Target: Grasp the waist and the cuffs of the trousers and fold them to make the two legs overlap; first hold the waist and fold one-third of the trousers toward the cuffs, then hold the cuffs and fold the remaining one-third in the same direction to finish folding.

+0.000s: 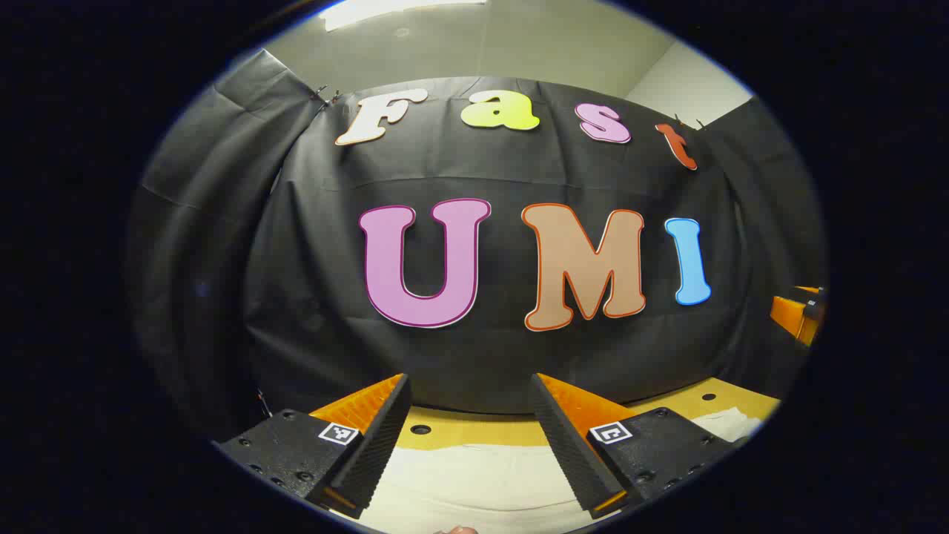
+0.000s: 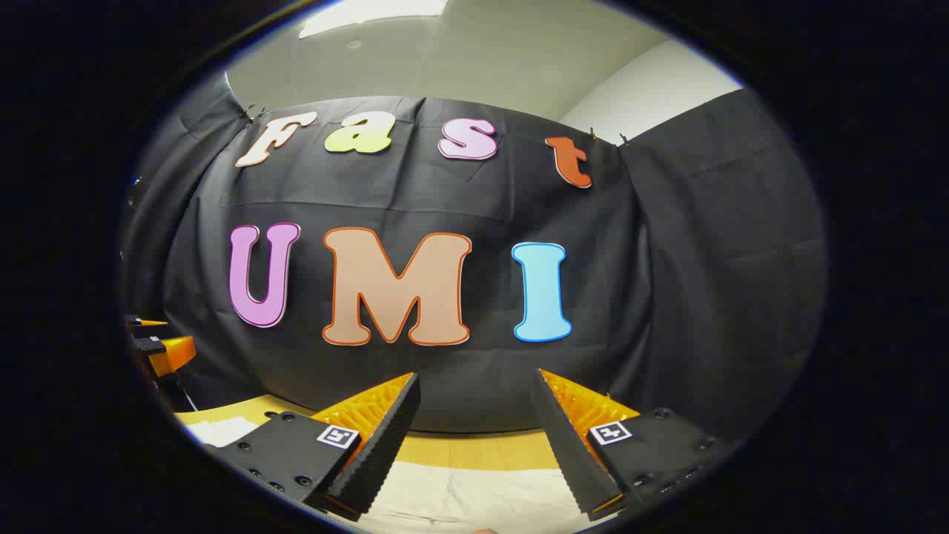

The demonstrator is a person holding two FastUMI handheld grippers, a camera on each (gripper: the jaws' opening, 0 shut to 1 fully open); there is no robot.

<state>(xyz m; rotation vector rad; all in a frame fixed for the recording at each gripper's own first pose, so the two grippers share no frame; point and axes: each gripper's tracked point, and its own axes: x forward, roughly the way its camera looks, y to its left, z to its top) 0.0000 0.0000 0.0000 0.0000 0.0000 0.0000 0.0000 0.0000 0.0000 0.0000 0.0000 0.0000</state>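
In the left gripper view, the left gripper [image 1: 470,437] stands with its jaws spread wide and nothing between them, raised above the pale trousers [image 1: 474,478], which lie flat on the yellow bench [image 1: 474,430] in front of the black cloth wall [image 1: 311,297]. In the right gripper view, the right gripper [image 2: 474,437] is likewise wide apart and empty, over the same light fabric [image 2: 460,489] near the bench's front edge. Each view catches the other gripper at its margin: the right gripper at the far right edge [image 1: 799,315] of the left gripper view, the left gripper at the far left edge [image 2: 159,348] of the right gripper view, both well apart from the near fingers.
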